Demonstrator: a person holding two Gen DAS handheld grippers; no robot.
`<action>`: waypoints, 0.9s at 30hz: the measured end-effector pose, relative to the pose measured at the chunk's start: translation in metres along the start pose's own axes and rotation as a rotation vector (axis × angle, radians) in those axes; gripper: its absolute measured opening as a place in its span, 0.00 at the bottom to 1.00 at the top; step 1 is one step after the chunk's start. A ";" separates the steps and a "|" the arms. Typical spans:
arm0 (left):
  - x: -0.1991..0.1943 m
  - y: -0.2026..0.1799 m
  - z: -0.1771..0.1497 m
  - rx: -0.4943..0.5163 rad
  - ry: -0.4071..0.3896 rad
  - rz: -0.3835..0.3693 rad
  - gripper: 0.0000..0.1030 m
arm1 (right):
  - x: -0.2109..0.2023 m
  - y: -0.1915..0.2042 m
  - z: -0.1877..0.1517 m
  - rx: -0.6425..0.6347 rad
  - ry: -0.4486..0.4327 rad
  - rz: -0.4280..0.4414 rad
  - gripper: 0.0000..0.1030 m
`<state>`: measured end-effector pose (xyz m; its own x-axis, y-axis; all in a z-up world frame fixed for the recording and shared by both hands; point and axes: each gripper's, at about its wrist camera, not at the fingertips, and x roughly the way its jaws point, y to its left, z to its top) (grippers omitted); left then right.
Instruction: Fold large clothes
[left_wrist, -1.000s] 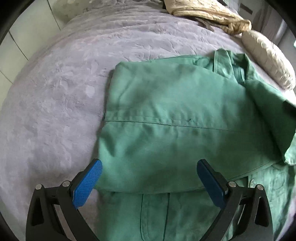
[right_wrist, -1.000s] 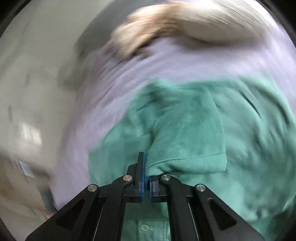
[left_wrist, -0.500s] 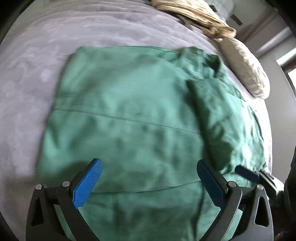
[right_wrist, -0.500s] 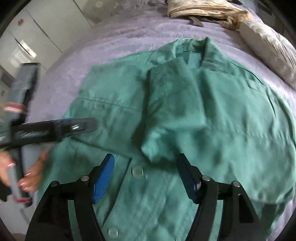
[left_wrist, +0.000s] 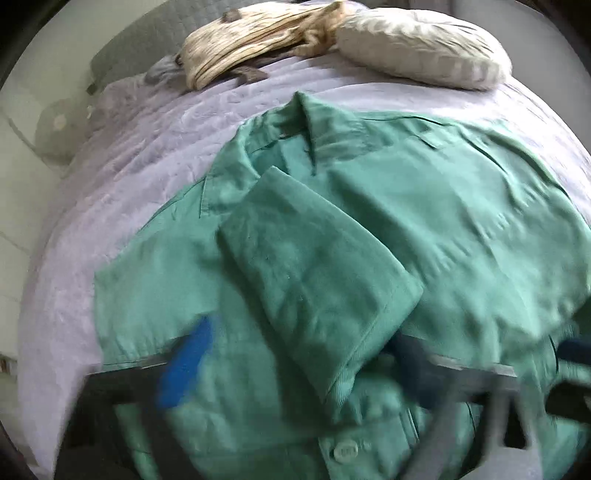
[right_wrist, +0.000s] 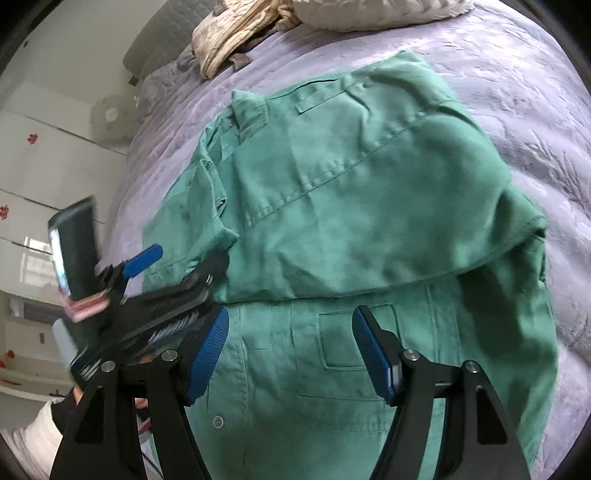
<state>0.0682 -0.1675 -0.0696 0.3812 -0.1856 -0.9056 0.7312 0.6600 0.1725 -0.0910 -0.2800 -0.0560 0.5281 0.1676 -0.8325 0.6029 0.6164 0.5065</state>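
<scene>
A large green button-up shirt (left_wrist: 424, 221) lies spread on the lilac bedspread (left_wrist: 122, 192), collar toward the pillows. One short sleeve (left_wrist: 314, 280) is folded in over the chest. In the right wrist view the shirt (right_wrist: 351, 206) has both sides folded inward over the front. My left gripper (left_wrist: 295, 365) is open and blurred, low over the shirt's lower front; it also shows in the right wrist view (right_wrist: 173, 266) at the shirt's left edge. My right gripper (right_wrist: 291, 358) is open and empty just above the shirt's lower front, near a pocket (right_wrist: 343, 339).
A cream pillow (left_wrist: 424, 48) and a crumpled beige striped cloth (left_wrist: 251, 40) lie at the head of the bed. White cupboards (right_wrist: 33, 166) stand to the left of the bed. The person's hand (right_wrist: 37, 424) shows at lower left.
The right gripper let go of the sleeve, which now lies folded over the chest, and it moved to the shirt's lower front. The left gripper swung right across the shirt, still open.
</scene>
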 end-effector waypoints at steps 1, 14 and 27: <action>0.005 0.010 0.002 -0.053 0.025 -0.023 0.32 | 0.001 -0.004 -0.001 0.012 -0.001 0.001 0.71; 0.012 0.143 -0.051 -0.631 0.088 -0.405 0.79 | -0.021 -0.058 0.000 0.177 -0.027 0.065 0.71; 0.029 0.125 -0.045 -0.510 0.139 -0.336 0.68 | -0.010 -0.094 0.148 0.155 -0.090 -0.026 0.69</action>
<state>0.1450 -0.0580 -0.0917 0.0749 -0.3693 -0.9263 0.4228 0.8530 -0.3059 -0.0643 -0.4530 -0.0620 0.5583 0.0791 -0.8258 0.6982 0.4928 0.5193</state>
